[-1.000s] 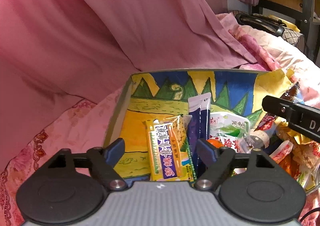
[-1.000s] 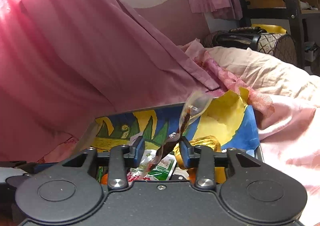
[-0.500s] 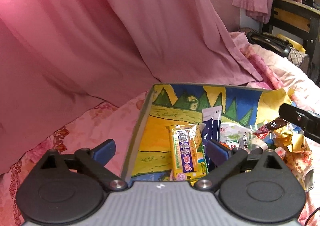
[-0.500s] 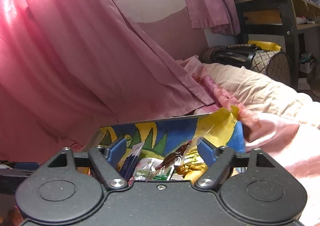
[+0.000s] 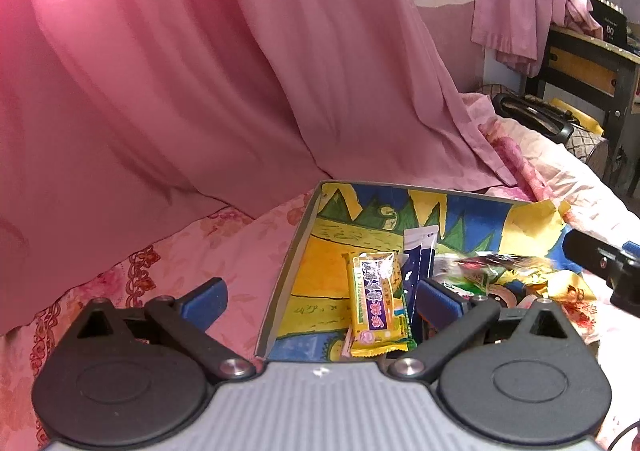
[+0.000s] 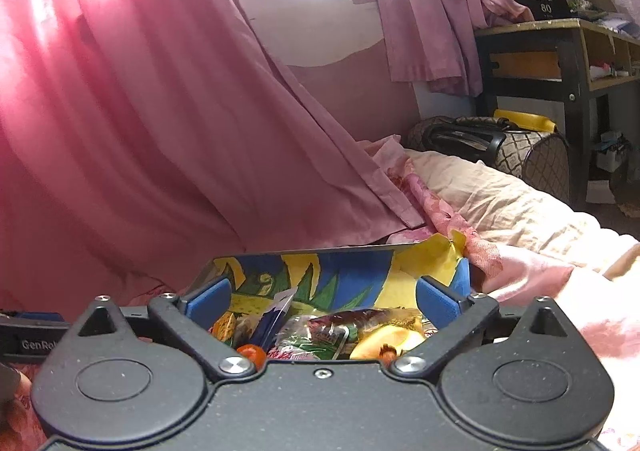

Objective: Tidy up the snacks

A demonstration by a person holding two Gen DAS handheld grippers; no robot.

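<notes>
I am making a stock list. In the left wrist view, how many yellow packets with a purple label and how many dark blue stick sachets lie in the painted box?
Yellow packet with purple label: 1
Dark blue stick sachets: 2
Total: 3
Other snacks at the right: too jumbled to count.

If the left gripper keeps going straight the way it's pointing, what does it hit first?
Most likely the yellow snack packet lying in the painted box. It sits low between the left gripper's opening jaws, which hold nothing. Depth is hard to judge through the fisheye, so it might land on the box floor just beyond.
</notes>
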